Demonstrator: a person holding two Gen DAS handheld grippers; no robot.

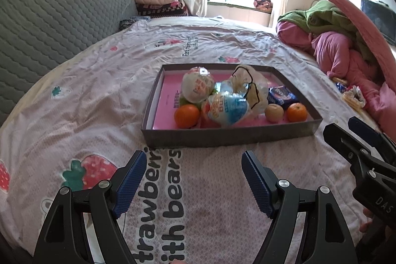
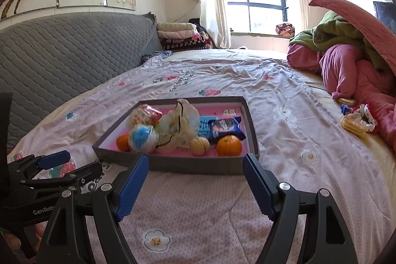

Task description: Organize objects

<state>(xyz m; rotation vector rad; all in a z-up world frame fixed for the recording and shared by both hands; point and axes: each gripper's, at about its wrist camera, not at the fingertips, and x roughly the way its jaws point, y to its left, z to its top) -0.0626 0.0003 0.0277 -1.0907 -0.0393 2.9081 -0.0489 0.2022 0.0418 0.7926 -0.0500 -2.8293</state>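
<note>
A shallow grey box with a pink floor [image 1: 160, 115] [image 2: 253, 137] lies on the bed. It holds two oranges [image 1: 186, 116] [image 1: 297, 112] [image 2: 229, 145], a pale round fruit [image 1: 274, 112] [image 2: 199, 145], wrapped snack packs [image 1: 198, 87] [image 2: 143, 139], a clear bag [image 1: 251, 88] and a blue snack packet [image 1: 282, 95] [image 2: 224, 126]. My left gripper [image 1: 193, 165] is open and empty, just short of the box's near wall. My right gripper [image 2: 195, 168] is open and empty at the box's near right corner. Loose snacks [image 2: 356, 123] [image 1: 351, 95] lie on the bed at the right.
A pile of pink and green bedding [image 2: 346, 58] fills the right side. A grey quilted headboard [image 1: 49, 24] runs along the left. Folded blankets [image 2: 180, 37] are stacked at the far end under the window. The bedsheet [image 1: 99, 90] spreads around the box.
</note>
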